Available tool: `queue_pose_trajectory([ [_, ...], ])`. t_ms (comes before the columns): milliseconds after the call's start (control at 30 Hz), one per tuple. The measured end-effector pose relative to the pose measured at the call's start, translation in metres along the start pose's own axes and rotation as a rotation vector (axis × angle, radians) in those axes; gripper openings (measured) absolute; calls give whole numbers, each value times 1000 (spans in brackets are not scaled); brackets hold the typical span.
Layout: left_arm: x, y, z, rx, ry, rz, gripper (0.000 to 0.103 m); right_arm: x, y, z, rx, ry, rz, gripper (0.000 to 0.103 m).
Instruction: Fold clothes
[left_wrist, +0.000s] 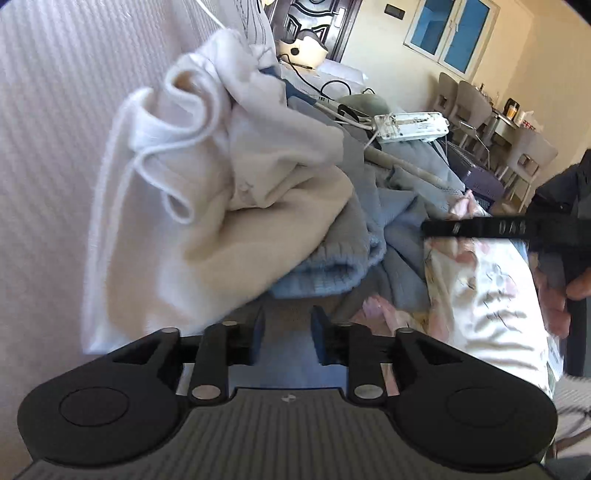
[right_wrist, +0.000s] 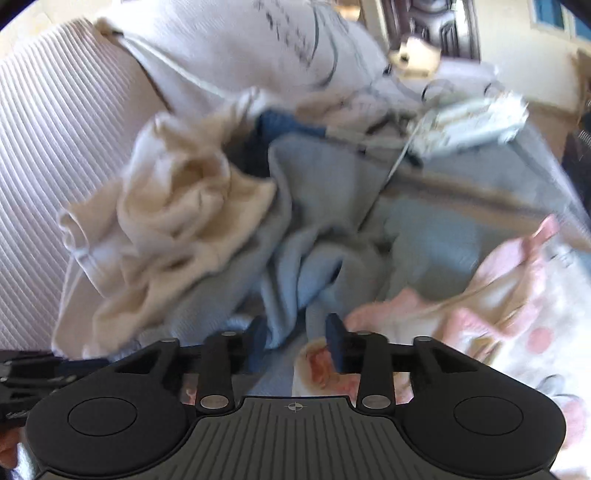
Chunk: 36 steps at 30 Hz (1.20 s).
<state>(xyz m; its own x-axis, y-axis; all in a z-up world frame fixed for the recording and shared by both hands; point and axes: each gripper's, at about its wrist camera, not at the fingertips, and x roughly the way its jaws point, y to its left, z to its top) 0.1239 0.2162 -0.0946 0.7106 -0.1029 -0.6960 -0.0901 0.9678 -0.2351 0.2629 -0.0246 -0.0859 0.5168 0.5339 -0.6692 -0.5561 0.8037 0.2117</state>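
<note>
The left hand-held gripper (left_wrist: 286, 338) stands with its jaws narrowly parted and nothing pressed between the pads. Just ahead of it, toward 12 o'clock, lies the ribbed hem of a light blue knit garment (left_wrist: 332, 266). A cream hooded top (left_wrist: 207, 192) with a white drawstring is heaped from 10 to 12 o'clock, spilling onto the ribbed white bedcover (left_wrist: 55, 147). At 2 o'clock a floral pink-and-white fabric (left_wrist: 480, 295) lies beneath the other gripper's black finger.

The right hand-held gripper (right_wrist: 299, 345) is likewise open by a modest gap. A fold of the light blue knit garment (right_wrist: 295, 258) hangs down between its fingers, close against the left one; whether the pads touch it cannot be told through the blur. The cream hooded top (right_wrist: 177, 214) sits at 10 o'clock, and the floral pink-and-white fabric (right_wrist: 498, 295) at 2 to 3 o'clock. A white power strip (right_wrist: 472, 122) rests at 1 o'clock.
</note>
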Motion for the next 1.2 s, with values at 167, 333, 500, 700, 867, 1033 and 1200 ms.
queue_pose_trajectory([
  [167,-30,-2,-35,58,92,26,37,-15,27,-13,-93,79,121,37],
  [333,-38,0,-79,64,203,23,36,10,49,-36,-189,145,121,37],
  [500,-21,1,-98,89,261,54,36,30,54,-39,-215,194,113,37],
  [700,-25,10,-93,66,229,66,36,32,58,-35,-197,174,62,4],
  [867,-22,6,-93,85,233,66,37,24,44,-9,-133,84,41,4],
  [1033,-16,2,-97,82,244,79,37,56,49,-21,-158,133,-32,12],
  [1200,-26,5,-100,75,233,67,41,26,41,-21,-106,75,-53,30],
])
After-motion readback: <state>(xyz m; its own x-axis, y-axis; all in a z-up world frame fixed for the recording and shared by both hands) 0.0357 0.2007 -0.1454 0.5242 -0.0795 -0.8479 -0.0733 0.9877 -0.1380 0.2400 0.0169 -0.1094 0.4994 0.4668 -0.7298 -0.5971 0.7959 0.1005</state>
